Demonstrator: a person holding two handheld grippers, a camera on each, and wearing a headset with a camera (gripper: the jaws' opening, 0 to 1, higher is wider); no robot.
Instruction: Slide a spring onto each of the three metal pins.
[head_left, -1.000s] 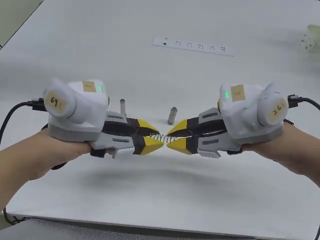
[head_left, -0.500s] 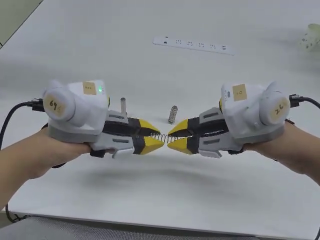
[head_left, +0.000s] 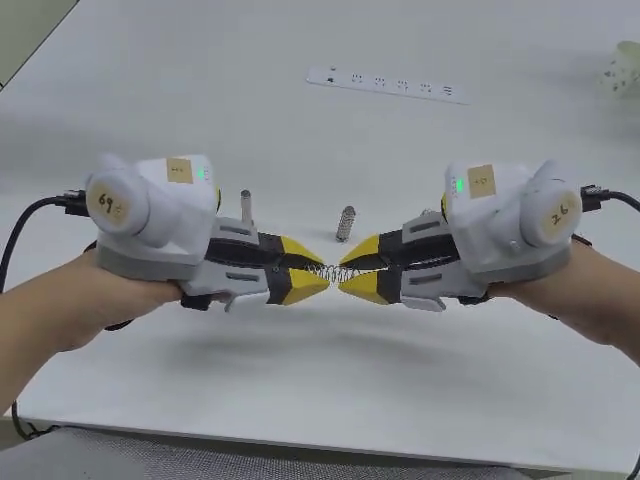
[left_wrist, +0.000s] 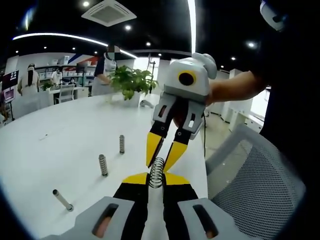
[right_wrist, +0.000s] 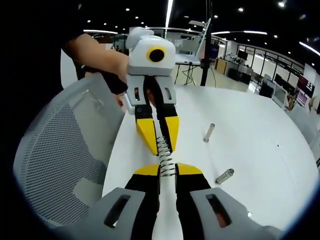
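Now we hold one spring (head_left: 332, 272) above the table (head_left: 330, 400), left gripper (head_left: 322, 274) and right gripper (head_left: 343, 276) each clamped on an end.

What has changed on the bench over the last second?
Nothing clear. The left gripper and the right gripper still pinch the spring between their tips above the table. The bare pin and the sprung pin stand where they were. The slight shift of the picture is the headset moving.
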